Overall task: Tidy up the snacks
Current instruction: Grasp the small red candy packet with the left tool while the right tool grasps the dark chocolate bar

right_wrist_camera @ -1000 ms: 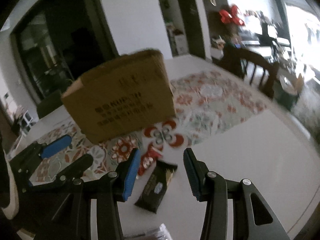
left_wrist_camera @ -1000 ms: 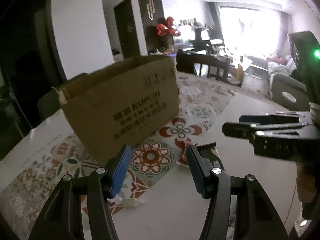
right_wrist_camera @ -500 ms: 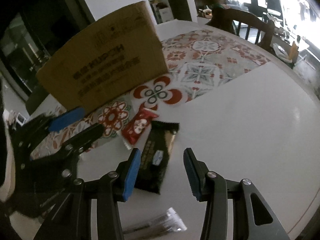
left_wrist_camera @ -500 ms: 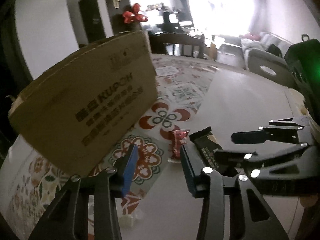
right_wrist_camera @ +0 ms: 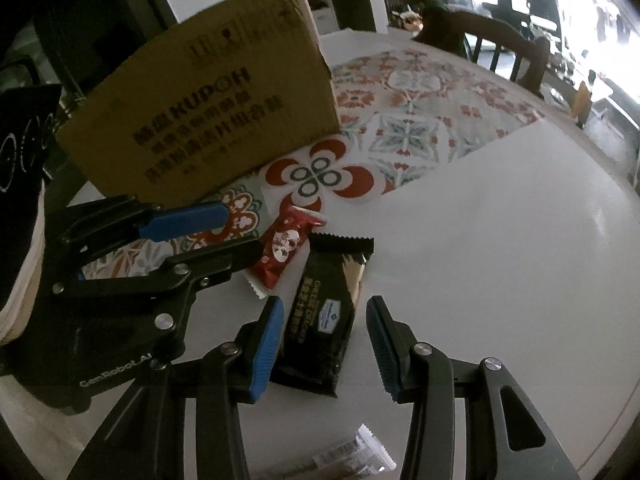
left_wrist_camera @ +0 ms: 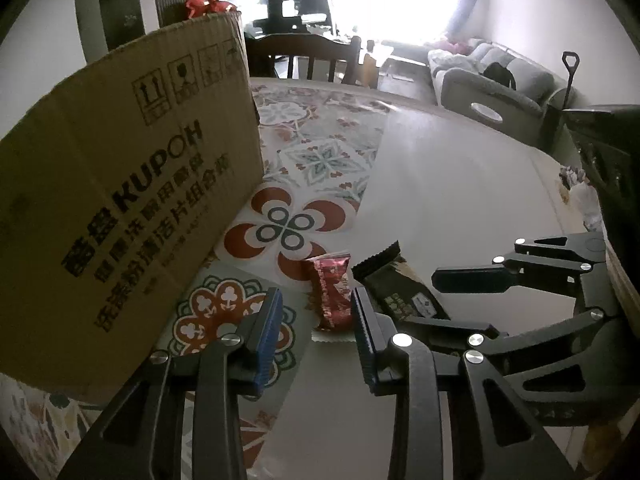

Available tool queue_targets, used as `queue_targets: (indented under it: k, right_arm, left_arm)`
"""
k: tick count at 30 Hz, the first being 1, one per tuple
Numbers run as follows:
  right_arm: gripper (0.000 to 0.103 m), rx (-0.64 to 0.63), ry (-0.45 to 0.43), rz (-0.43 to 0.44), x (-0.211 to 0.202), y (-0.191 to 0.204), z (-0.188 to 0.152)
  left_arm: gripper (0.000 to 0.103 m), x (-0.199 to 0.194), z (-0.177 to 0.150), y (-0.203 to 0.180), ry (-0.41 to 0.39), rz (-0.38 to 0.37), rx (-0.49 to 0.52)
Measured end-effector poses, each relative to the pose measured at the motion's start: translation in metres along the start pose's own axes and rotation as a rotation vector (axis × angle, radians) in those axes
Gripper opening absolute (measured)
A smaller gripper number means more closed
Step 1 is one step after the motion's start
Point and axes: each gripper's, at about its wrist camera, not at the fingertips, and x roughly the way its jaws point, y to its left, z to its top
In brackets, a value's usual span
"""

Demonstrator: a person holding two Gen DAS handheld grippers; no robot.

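A red snack packet (left_wrist_camera: 332, 292) (right_wrist_camera: 284, 248) and a black cheese cracker packet (left_wrist_camera: 400, 288) (right_wrist_camera: 324, 312) lie side by side on the table in front of a brown KUPOH cardboard box (left_wrist_camera: 120, 208) (right_wrist_camera: 208, 108). My left gripper (left_wrist_camera: 316, 324) is open, low over the table, with the red packet just ahead between its fingers. My right gripper (right_wrist_camera: 324, 336) is open, its fingers on either side of the black packet's near end. Each gripper shows in the other's view, the right (left_wrist_camera: 472, 280) and the left (right_wrist_camera: 192, 236).
A patterned mat (left_wrist_camera: 320, 152) covers the table's far left part; the rest is white tabletop (right_wrist_camera: 500, 240). Another wrapped snack (right_wrist_camera: 352, 456) lies at the near edge in the right wrist view. Dark chairs (left_wrist_camera: 308, 56) stand behind the table.
Both grippers have moved down and closer to the two packets. The right gripper's fingers now straddle the black packet. Both stay open.
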Motion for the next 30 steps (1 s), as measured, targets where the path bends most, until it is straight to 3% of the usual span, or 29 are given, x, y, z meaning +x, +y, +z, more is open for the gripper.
queue_targets:
  k: [10,13,19,24,26,30]
  right_arm:
    - [0.045,-0.040,-0.008,-0.013,0.006,0.008,-0.002]
    - [0.036,-0.057,-0.015,-0.037,0.005,0.007,-0.004]
    - [0.034,-0.035,-0.015,-0.022,0.003,0.001,-0.006]
    - [0.032,-0.029,-0.015,-0.012,0.003,-0.001,-0.005]
    - [0.032,-0.031,-0.016,-0.011,0.004,-0.001,-0.005]
    - [0.031,-0.026,-0.019,-0.004,0.003,-0.003,-0.005]
  left_arm:
    - [0.034,-0.004,0.005,-0.002,-0.010,-0.034,0.013]
    - [0.034,0.003,0.007,-0.005,0.008,-0.044,0.002]
    - [0.034,0.019,0.011,-0.008,0.060,-0.027,-0.045]
    - [0.029,0.029,0.012,-0.006,0.095,-0.018,-0.076]
    - [0.023,0.032,0.012,-0.006,0.106,-0.011,-0.089]
    - [0.022,0.032,0.012,-0.006,0.110,-0.012,-0.110]
